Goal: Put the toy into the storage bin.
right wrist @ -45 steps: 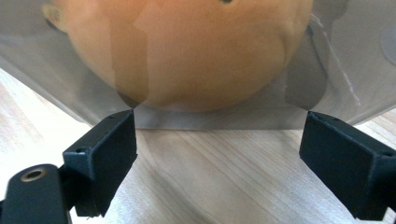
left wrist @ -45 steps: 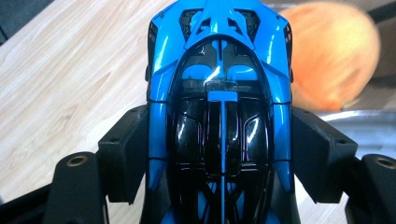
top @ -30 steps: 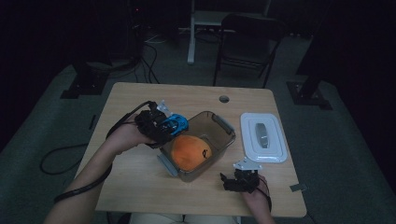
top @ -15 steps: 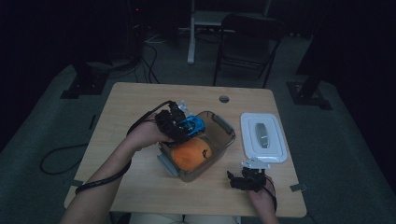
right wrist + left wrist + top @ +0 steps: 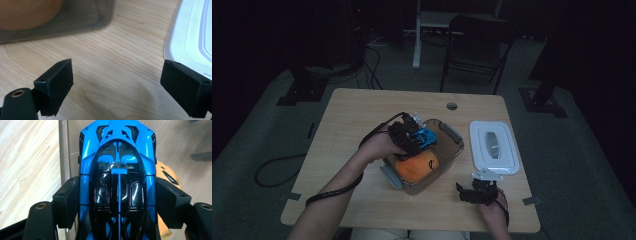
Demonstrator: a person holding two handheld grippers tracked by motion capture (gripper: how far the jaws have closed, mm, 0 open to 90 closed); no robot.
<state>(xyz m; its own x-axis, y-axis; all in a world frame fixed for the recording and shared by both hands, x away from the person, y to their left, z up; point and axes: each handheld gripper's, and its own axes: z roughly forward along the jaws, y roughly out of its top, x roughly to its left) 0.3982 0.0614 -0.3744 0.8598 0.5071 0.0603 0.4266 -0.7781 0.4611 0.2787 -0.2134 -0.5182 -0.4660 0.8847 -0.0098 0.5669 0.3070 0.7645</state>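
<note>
A blue and black toy car (image 5: 117, 182) sits between the pads of my left gripper (image 5: 117, 202), which is shut on its sides. In the high view that gripper (image 5: 414, 136) holds the toy car (image 5: 424, 137) over the clear plastic container (image 5: 451, 139), above its far left part. An orange ball (image 5: 417, 167) with a black mark lies inside the container; its edge (image 5: 166, 173) peeks out past the car. My right gripper (image 5: 117, 85) is open, low over the bare wood near the container's corner (image 5: 75, 20). It shows in the high view (image 5: 479, 192) near the table's front right.
A white container lid (image 5: 493, 147) lies flat on the table, right of the container and just beyond my right gripper; its edge (image 5: 190, 37) shows in the right gripper view. The wooden table (image 5: 347, 125) has a cable hole (image 5: 452, 106) at the back. A chair stands beyond the table.
My left gripper has carried the blue car to the right and down, from the container's left rim to over its inside. The right gripper has stayed about where it was.
</note>
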